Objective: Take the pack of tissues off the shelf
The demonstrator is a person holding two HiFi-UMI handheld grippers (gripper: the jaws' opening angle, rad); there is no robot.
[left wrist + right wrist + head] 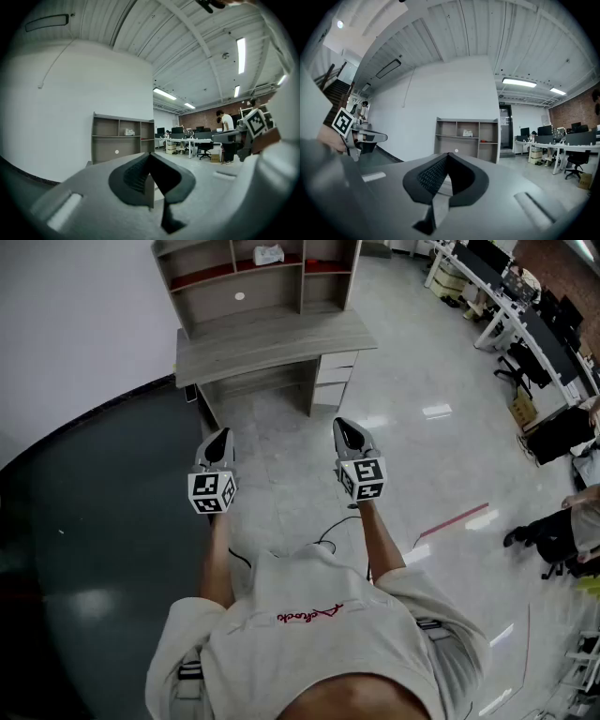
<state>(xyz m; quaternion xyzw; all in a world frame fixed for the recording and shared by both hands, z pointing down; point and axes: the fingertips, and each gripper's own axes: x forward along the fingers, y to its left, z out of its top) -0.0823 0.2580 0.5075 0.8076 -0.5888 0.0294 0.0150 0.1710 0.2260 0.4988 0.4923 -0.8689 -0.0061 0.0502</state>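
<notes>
The pack of tissues (269,254) is a small white bundle in the middle upper compartment of the grey shelf unit (211,282) that stands on a desk against the wall. It also shows small and far off as the pack of tissues (129,132) and the pack of tissues (467,134). My left gripper (217,442) and right gripper (346,434) are held side by side well short of the desk, both pointing at it. Each has its jaws closed together with nothing between them, in the left gripper (150,157) and right gripper (447,158) views alike.
The grey desk (272,338) has white drawers (336,376) under its right end. A dark floor area (84,521) lies to the left. Office desks with monitors (525,306) and chairs line the right side. A person (226,123) stands far right, and a cable (328,538) lies on the floor by me.
</notes>
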